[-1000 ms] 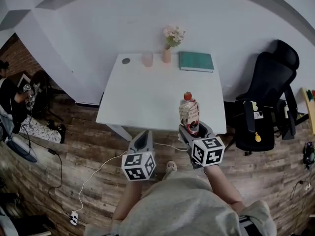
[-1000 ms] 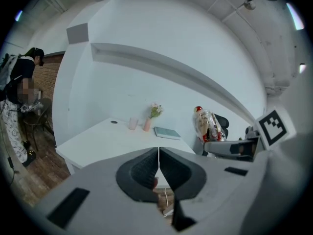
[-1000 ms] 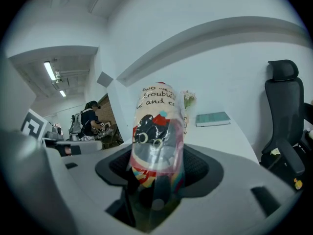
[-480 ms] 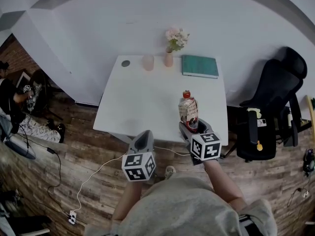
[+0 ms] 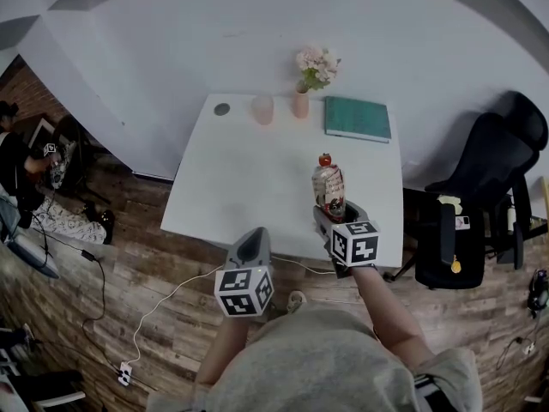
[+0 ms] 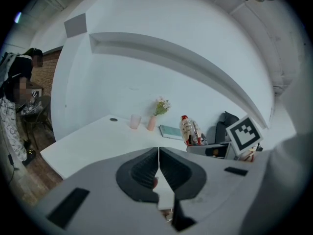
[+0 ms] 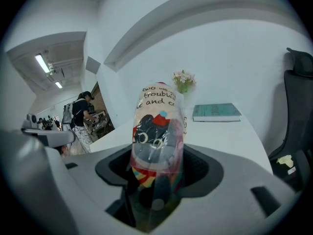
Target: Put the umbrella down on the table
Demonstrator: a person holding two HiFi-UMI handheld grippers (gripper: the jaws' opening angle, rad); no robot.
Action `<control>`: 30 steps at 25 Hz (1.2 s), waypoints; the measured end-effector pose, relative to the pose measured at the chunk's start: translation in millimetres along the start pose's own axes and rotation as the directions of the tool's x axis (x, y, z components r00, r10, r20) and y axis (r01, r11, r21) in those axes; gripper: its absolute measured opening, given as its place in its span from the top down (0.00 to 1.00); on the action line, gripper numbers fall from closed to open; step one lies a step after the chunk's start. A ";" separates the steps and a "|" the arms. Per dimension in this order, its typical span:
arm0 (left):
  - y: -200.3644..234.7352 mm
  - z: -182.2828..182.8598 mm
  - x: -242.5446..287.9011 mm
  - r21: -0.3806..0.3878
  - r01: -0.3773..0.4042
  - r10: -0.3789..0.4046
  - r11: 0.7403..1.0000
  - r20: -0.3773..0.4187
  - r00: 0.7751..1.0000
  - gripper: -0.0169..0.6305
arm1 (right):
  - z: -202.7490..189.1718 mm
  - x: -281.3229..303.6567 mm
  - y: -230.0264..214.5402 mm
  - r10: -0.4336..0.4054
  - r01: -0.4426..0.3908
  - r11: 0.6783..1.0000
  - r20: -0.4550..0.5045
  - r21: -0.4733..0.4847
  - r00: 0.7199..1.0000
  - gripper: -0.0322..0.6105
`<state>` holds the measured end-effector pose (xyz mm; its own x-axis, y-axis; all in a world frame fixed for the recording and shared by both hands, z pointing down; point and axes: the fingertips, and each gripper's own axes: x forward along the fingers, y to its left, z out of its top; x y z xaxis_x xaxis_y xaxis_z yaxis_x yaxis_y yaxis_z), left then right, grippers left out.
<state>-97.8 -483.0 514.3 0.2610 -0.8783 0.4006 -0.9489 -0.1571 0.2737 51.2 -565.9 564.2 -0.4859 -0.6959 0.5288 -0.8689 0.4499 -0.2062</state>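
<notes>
Above the near right part of the white desk (image 5: 249, 178), the right hand-held gripper (image 5: 333, 217) clamps the folded umbrella (image 5: 328, 187) upright by its lower end, probably for a controlled lowering, while the left hand-held gripper (image 5: 250, 239), pressed together and empty, hangs aside.

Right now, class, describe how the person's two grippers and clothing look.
Both the left gripper and the right gripper are grey, wedge-shaped shells with dark ribbed pads. Each carries a white cube with black square markers. A white cable runs down to the floor. The person wears a pale short-sleeved top.
</notes>
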 end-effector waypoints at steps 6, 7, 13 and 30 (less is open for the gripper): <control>5.6 0.5 13.9 -0.006 -0.008 0.008 1.000 -0.013 1.000 0.96 | -8.0 29.2 -13.7 -0.011 0.011 1.000 -0.056 0.002 0.998 0.53; 6.0 0.8 15.8 -0.007 -0.008 0.008 1.000 -0.014 1.000 0.96 | -9.9 33.4 -15.6 -0.012 0.012 1.000 -0.067 0.004 0.998 0.53; 4.8 -0.8 28.0 -0.009 -0.009 0.009 1.000 -0.020 1.000 0.96 | -26.5 61.5 -30.3 -0.011 0.014 1.000 -0.148 0.018 0.989 0.53; -0.5 -4.1 44.4 0.003 -0.002 0.002 1.000 -0.042 0.999 0.96 | -64.9 113.9 -58.0 -0.073 0.080 0.997 -0.349 0.007 0.934 0.53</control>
<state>-85.1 -520.1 535.6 0.2661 -0.8590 0.4373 -0.9499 -0.1565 0.2706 52.3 -635.0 689.8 -0.3575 -0.4873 0.7967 -0.9057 0.3889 -0.1685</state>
